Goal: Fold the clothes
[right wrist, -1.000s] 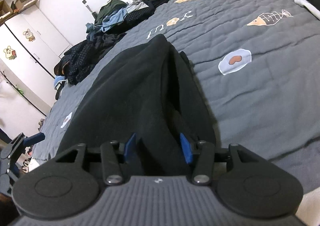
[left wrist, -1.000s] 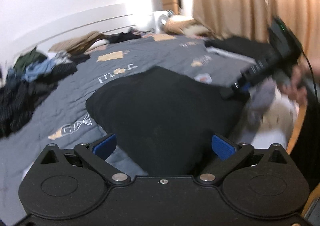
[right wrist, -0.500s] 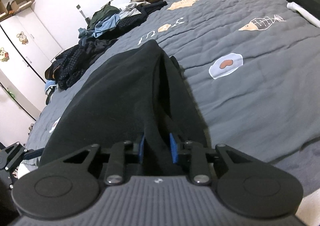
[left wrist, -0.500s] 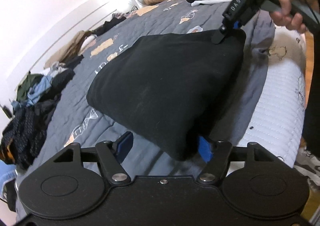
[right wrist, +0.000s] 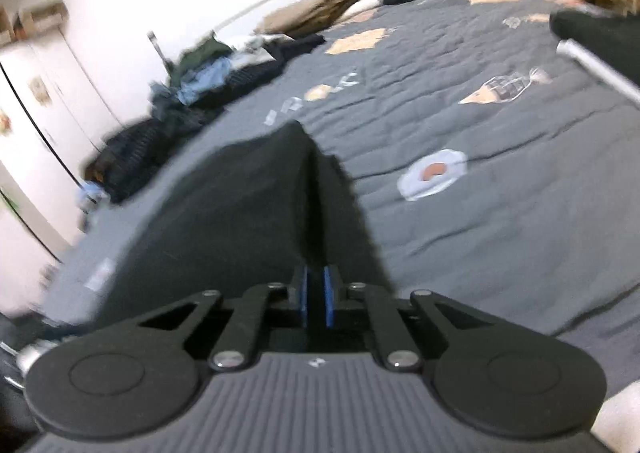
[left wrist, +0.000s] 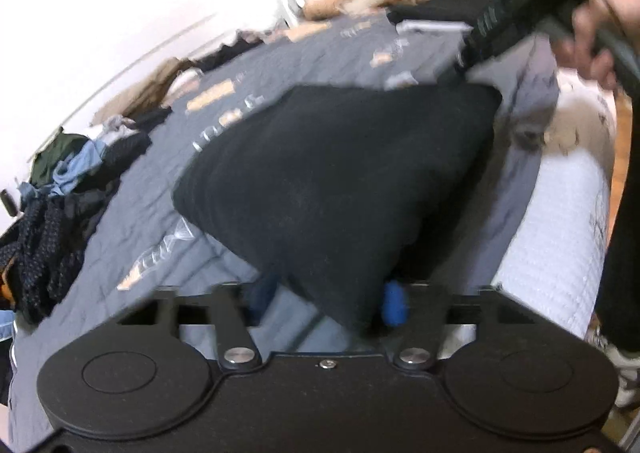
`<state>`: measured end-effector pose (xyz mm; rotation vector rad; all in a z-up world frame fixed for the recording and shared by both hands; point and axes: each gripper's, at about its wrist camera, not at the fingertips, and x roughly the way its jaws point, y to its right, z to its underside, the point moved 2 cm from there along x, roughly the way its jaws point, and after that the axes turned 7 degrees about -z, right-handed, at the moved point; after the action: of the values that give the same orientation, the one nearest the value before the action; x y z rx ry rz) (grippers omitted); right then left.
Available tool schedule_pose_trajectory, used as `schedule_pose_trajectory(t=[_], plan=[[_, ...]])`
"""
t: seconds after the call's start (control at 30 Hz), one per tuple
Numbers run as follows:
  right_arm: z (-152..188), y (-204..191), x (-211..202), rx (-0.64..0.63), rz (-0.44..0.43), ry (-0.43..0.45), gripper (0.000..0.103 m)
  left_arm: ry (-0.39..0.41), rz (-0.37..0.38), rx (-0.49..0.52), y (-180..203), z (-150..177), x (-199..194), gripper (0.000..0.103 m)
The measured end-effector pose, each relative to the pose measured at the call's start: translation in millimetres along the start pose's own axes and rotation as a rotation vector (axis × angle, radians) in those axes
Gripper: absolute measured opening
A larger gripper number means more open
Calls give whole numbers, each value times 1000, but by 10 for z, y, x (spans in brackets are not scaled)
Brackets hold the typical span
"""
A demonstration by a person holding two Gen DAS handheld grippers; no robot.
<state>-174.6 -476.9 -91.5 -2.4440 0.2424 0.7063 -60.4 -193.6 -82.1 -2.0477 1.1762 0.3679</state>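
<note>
Left gripper: jaws part-closed around near corner of black garment, contact blurred, grip cannot be confirmed | Right gripper: jaws narrow, clamped on a fold of the garment | Garment: spread ahead of both jaws on grey quilt | Clothes pile: far left, well apart from the jaws

Left tool: blue-padded fingers set partly apart, a corner of dark cloth lying between them; motion blur hides whether they pinch it. Right tool: blue pads drawn nearly together on a narrow fold of cloth. In the left wrist view, the person's hand grips the right tool's handle at upper right.
</note>
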Motion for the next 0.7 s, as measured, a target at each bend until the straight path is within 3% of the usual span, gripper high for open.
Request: schedule_pose_trajectory(t=[0.17,0.23,0.27,0.33,0.43,0.5,0.7], plan=[[28,10,59,14,-27,-30,9,-79,47,-1,26,56,104,43],[22,15,44,27,-38,-25,11,-59,99,-79,-90,48,46,47],[14,17,27,35,-45,-17,12,-48,126,-120,-153,43,13,62],[-6,17,-18,48,-59,5,13,-25,179,-202,-279,32,-52,81],[-30,18,-98,60,-68,43,17,11,260,-325,-469,14,-152,81],[-39,10,-147,71,-76,61,28,34,313,-406,-598,1,-219,83],[40,-115,-264,69,-99,87,44,104,292,-714,-949,15,-135,89]])
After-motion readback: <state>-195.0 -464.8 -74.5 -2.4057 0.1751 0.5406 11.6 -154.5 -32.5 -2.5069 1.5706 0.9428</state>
